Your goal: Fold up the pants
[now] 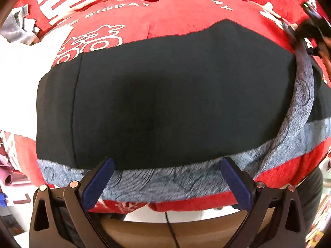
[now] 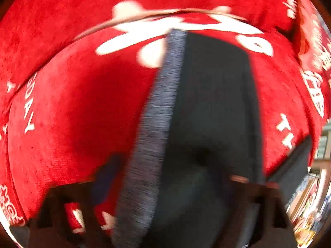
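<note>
Left gripper [image 1: 167, 180] spread over our smooth black pants [image 1: 161, 105] (grey heathered band); right gripper [image 2: 165, 186] blurred, grip unclear.

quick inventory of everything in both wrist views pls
pants: 1, black outside with grey patterned inner face, spread flat across the red cover; one grey edge lifted at the right
red cover: 1, red with white lettering and characters, on the cushioned surface under the pants
grey and white fabric pile: 1, top left edge of the left wrist view, behind the cover
pink item: 1, left edge, low; too small to identify
colourful printed items: a few, lower right edge of the right wrist view; blurred
left gripper: 1, black with blue pads, fingers spread apart over the near grey edge, not clamping
right gripper: 1, dark, blurred, with the pants' lifted edge running between its fingers; seen small at top right in the left view
</note>
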A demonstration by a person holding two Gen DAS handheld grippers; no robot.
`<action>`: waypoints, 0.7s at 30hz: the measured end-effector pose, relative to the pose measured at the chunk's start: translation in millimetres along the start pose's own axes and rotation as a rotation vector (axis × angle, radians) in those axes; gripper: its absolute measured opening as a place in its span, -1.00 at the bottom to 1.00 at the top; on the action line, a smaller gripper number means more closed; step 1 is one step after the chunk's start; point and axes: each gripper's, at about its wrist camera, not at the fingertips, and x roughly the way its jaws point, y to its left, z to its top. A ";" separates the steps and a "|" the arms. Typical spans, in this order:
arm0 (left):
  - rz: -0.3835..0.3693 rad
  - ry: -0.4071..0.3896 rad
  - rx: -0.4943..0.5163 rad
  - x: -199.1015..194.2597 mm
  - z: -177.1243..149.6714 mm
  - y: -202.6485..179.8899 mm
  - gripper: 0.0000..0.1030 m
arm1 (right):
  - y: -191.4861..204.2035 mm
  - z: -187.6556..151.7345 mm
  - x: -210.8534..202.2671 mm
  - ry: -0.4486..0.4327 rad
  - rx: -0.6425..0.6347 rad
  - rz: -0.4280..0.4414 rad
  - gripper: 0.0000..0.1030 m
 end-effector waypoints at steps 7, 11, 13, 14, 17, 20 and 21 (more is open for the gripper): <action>-0.048 -0.071 0.031 -14.9 34.7 -39.8 1.00 | -105.3 -81.9 -62.7 -0.199 0.119 0.132 -0.87; -0.083 -0.030 0.106 -0.3 33.9 -81.1 1.00 | -161.8 -150.8 -69.8 -0.228 0.221 0.176 -0.87; -0.076 0.005 0.161 11.4 23.6 -103.6 1.00 | -185.3 -177.9 -59.9 -0.239 0.248 0.233 -0.86; -0.073 0.003 0.174 13.0 19.4 -109.8 1.00 | -188.4 -185.1 -56.8 -0.248 0.235 0.246 -0.86; -0.045 -0.022 0.230 10.0 11.1 -122.7 1.00 | -185.5 -196.3 -45.6 -0.259 0.139 0.165 -0.51; -0.047 -0.009 0.228 8.9 9.4 -120.2 1.00 | -189.2 -189.7 -37.6 -0.298 0.104 0.160 0.18; -0.060 -0.005 0.207 7.6 11.0 -116.6 1.00 | -198.2 -185.1 -33.3 -0.298 0.134 0.227 0.29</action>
